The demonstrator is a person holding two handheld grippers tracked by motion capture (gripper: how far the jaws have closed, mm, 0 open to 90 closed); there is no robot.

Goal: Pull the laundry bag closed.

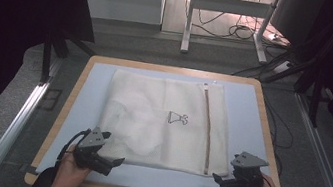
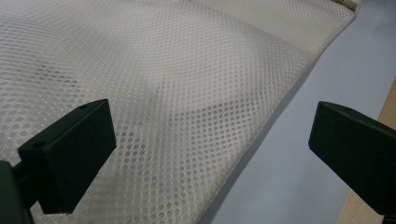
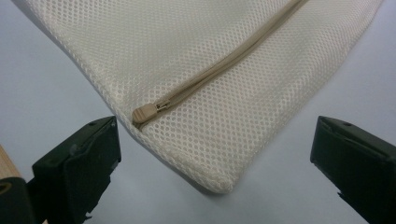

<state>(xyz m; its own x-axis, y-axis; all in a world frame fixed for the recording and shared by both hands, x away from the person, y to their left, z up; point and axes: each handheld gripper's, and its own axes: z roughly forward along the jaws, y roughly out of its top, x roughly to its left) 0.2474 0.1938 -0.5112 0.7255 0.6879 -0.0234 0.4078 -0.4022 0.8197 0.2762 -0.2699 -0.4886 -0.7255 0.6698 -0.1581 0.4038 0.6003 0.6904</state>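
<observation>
Both my grippers, left [image 1: 110, 162] and right [image 1: 219, 181], are hovering open at the table's [image 1: 151, 179] near edge. Each is facing a near corner of the mesh bag [image 1: 150, 121]; its zipper pull [image 3: 142, 112] is lying before the right one.

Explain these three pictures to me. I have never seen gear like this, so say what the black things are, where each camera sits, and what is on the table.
No robot here: a person holds a hand-held two-jaw tool in each hand, the left gripper and the right gripper. The wide picture comes from a camera above the table, looking down. The other two come from cameras riding on each gripper, so the black blocks at their bottom corners are that gripper's own jaws, standing wide apart. On the table lies a white mesh laundry bag with a beige zipper; its pull lies near the bag's corner before the right gripper. Nothing is held yet.
</observation>
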